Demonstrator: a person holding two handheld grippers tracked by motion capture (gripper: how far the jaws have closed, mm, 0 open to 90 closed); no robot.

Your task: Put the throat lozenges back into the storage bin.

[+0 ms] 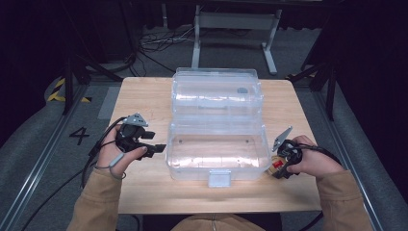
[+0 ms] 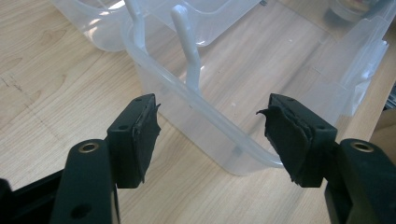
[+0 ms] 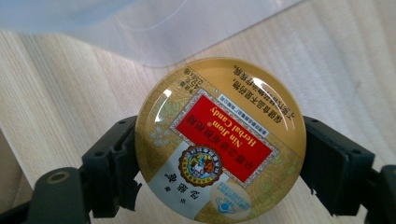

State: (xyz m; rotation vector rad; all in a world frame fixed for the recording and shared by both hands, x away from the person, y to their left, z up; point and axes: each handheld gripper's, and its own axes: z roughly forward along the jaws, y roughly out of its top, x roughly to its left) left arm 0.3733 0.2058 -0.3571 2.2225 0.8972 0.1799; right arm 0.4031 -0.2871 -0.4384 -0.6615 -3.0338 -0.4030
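Pale wooden tabletop [image 1: 144, 96] carries an open clear plastic box [image 1: 216, 144], and the right gripper [image 3: 219, 154] clamps a round candy tin [image 3: 219, 140] beside it, seemingly for stowing, while the left gripper [image 2: 210, 135] waits, jaws wide and empty, by its wall.

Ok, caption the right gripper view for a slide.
Right hand-held gripper clamps a round gold candy tin above the wooden table, beside the clear box.

Wooden table [image 1: 144, 192], grey floor with number 4 [image 1: 79, 135], metal frame [image 1: 235, 21] behind.
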